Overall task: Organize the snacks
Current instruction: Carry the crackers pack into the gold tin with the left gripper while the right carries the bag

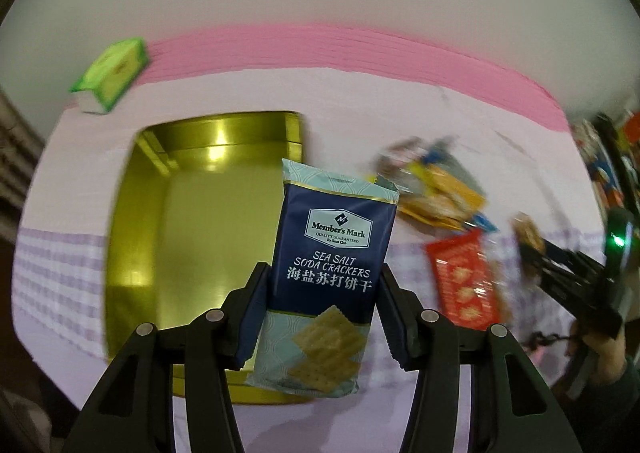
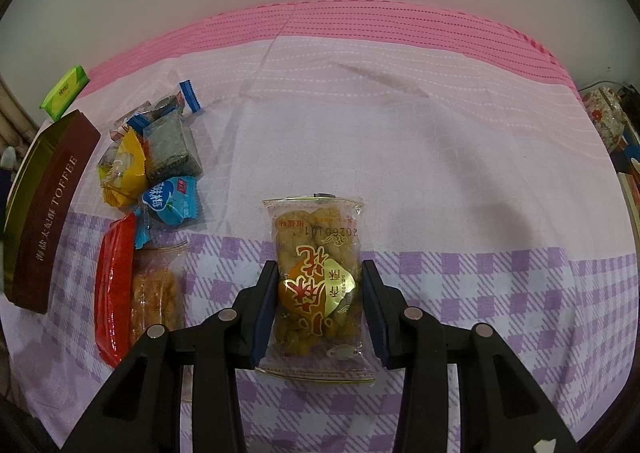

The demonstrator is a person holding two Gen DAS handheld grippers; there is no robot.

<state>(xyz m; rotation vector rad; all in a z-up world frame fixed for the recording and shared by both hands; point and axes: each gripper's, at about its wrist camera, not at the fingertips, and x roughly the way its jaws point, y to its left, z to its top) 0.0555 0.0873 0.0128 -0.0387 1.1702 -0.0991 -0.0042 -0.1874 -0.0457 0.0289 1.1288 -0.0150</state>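
a pink and lilac checked cloth [image 2: 460, 157] covers the table. the left gripper [image 1: 324, 313] has its jaws clamped on the cracker packet [image 1: 332, 261], long axis toward 12 o'clock, with the open gold tin [image 1: 132, 237] just beyond at 10 o'clock. the right gripper [image 2: 320, 305] has its jaws clamped on the twist snack packet [image 2: 316, 273]; the tin is nearer the left.

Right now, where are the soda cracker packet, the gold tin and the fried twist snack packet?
soda cracker packet [image 1: 334, 253]: left wrist view, on its dark blue front panel.
gold tin [image 1: 192, 237]: left wrist view, on its bare inner floor.
fried twist snack packet [image 2: 316, 277]: right wrist view, on the gold label at its middle.
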